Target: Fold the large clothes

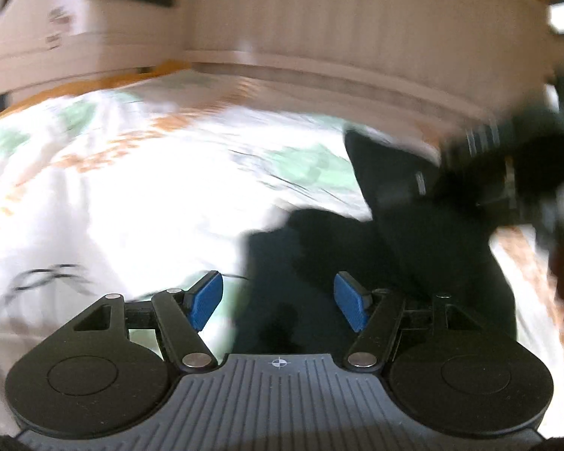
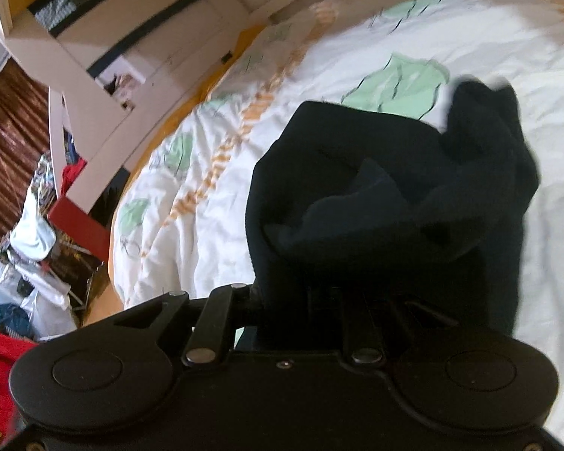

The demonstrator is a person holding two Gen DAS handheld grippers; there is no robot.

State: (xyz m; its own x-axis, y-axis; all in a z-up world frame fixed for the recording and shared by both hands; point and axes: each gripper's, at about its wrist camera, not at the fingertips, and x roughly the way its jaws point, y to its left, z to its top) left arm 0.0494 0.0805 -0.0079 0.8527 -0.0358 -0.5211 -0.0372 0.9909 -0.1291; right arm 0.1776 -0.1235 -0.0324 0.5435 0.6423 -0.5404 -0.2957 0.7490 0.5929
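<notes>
A large dark navy garment lies bunched on a white bedspread with green and orange print. My right gripper is shut on a fold of the garment; the cloth hides its fingertips. In the left wrist view the garment hangs in front, lifted at the right by the right gripper, which is blurred. My left gripper is open, blue pads apart, empty, just above the garment's near edge and the bedspread.
A pale wooden headboard and cream cupboards stand behind the bed. At the left of the right wrist view are a brown curtain, a red box and piled clutter on the floor.
</notes>
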